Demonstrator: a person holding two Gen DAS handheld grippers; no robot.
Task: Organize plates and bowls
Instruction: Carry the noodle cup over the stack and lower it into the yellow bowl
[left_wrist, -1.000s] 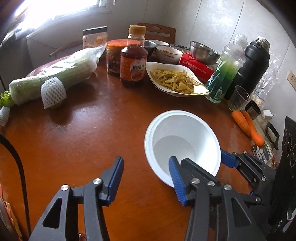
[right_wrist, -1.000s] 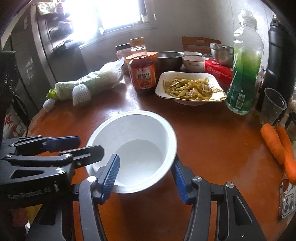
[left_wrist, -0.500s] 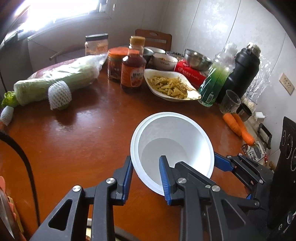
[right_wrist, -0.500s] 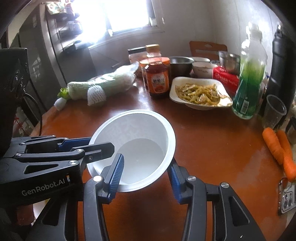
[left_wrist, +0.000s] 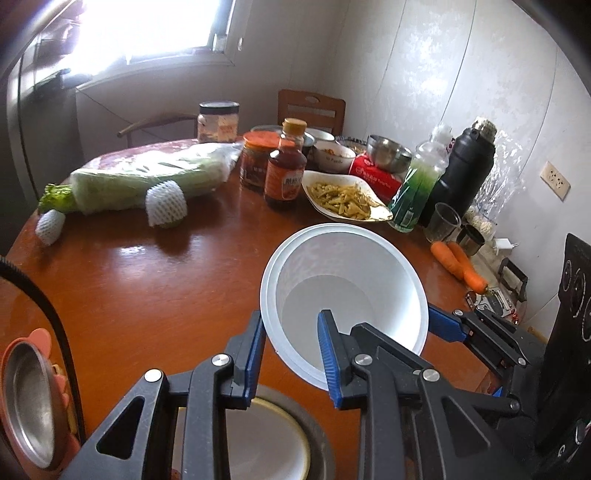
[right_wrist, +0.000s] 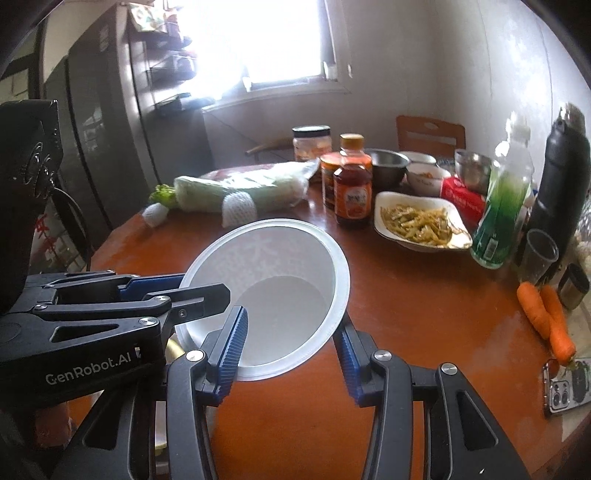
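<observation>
Plainly white, the tilted empty bowl (left_wrist: 343, 291) sits pinched by both grippers' fingers.

The bowl (left_wrist: 343, 280) is plain white, inside and out. Both grippers are black with ribbed blue pads on their fingers (right_wrist: 232, 339). The bench (left_wrist: 147, 280) is glossy reddish-brown wood. Two carrots (right_wrist: 546, 317) are bright orange. The sauce bottle (left_wrist: 286, 173) is dark amber with an orange-red label and a tan cap. The drink bottle (right_wrist: 502, 206) is clear above and green below. The flask (left_wrist: 461, 173) is matte black. The cabbage (left_wrist: 147, 181) is pale green, with white foam netting beside it.
</observation>
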